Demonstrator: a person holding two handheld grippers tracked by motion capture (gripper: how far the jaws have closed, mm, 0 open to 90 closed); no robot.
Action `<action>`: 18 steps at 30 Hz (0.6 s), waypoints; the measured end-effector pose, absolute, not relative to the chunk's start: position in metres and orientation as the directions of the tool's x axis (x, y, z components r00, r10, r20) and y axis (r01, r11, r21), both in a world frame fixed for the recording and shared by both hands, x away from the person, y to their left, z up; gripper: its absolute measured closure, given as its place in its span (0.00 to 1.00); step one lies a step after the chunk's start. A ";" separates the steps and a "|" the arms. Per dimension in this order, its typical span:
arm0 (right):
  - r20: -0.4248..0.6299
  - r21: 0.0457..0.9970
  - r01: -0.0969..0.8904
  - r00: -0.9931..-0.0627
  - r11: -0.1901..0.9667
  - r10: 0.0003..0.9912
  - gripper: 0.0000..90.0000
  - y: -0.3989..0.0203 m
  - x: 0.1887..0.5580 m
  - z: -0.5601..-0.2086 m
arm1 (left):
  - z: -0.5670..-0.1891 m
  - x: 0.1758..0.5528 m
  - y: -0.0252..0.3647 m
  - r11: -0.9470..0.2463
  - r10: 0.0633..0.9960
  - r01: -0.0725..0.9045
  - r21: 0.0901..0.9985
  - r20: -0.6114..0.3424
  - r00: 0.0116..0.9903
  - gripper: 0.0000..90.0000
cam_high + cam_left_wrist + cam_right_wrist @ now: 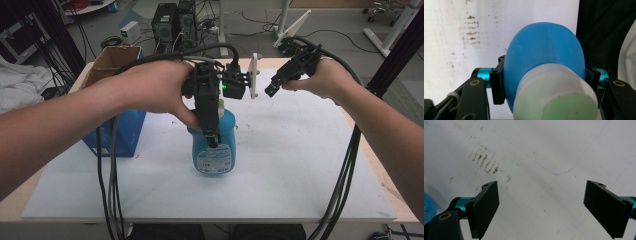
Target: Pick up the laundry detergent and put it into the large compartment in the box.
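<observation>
- On the white board (300,165) near its middle stands a blue bottle (214,147), upright, label facing the person.
- From above, the left gripper (212,137) points down over the bottle's top, held by the left hand (155,90).
- Its own view shows the black jaws on either side of the bottle (544,57), pressed against the blue body just below the pale cap (556,97); the left gripper (544,80) is clamped on the bottle.
- The cap's top is pale green.
- The right gripper (272,90) hangs above the far part of the board, held by the right hand (325,77), well apart from the bottle.
- In the right gripper view its pads (485,207) stand wide apart with nothing between them, above the bare, stained board (536,157).
- A sliver of blue shows at that view's left edge.
- A cardboard box (112,60) sits at the board's far left, touching a blue box (120,132) in front of it.
- Cables (112,185) trail from both grippers off the near edge.
</observation>
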State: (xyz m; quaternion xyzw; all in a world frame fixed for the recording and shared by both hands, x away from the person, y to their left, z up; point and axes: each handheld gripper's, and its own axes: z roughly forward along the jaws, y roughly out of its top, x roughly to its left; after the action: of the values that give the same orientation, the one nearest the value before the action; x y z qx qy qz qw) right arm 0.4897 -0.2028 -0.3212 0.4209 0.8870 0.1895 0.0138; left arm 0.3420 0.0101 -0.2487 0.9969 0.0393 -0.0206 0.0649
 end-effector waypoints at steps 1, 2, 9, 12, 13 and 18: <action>0.138 0.351 0.743 -0.643 0.570 0.753 0.14 -0.203 0.490 -0.321 | -0.247 0.342 0.012 -0.988 0.083 0.088 0.128 -0.046 0.996 0.42; 0.138 0.351 0.743 -0.643 0.570 0.754 0.14 -0.204 0.491 -0.321 | -0.247 0.342 0.012 -0.988 0.083 0.088 0.128 -0.046 0.996 0.42; 0.139 0.350 0.750 -0.635 0.562 0.760 0.14 -0.206 0.492 -0.319 | -0.212 0.346 0.036 -0.972 0.174 0.179 0.149 -0.048 0.984 0.42; 0.140 0.353 0.751 -0.633 0.558 0.762 0.14 -0.207 0.493 -0.318 | -0.194 0.349 0.049 -0.960 0.216 0.222 0.169 -0.049 0.975 0.42; 0.142 0.353 0.748 -0.636 0.562 0.758 0.14 -0.207 0.494 -0.318 | -0.189 0.350 0.053 -0.957 0.228 0.233 0.170 -0.046 0.972 0.42; 0.140 0.344 0.751 -0.634 0.563 0.760 0.14 -0.208 0.496 -0.318 | -0.171 0.354 0.070 -0.940 0.284 0.284 0.189 -0.029 0.958 0.42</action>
State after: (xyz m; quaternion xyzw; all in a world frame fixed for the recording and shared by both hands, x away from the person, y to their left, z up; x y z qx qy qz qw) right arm 0.4961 -0.2078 -0.3177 0.4276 0.8840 0.1887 0.0119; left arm 0.3545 0.0696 -0.1710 0.9849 0.1443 -0.0004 0.0959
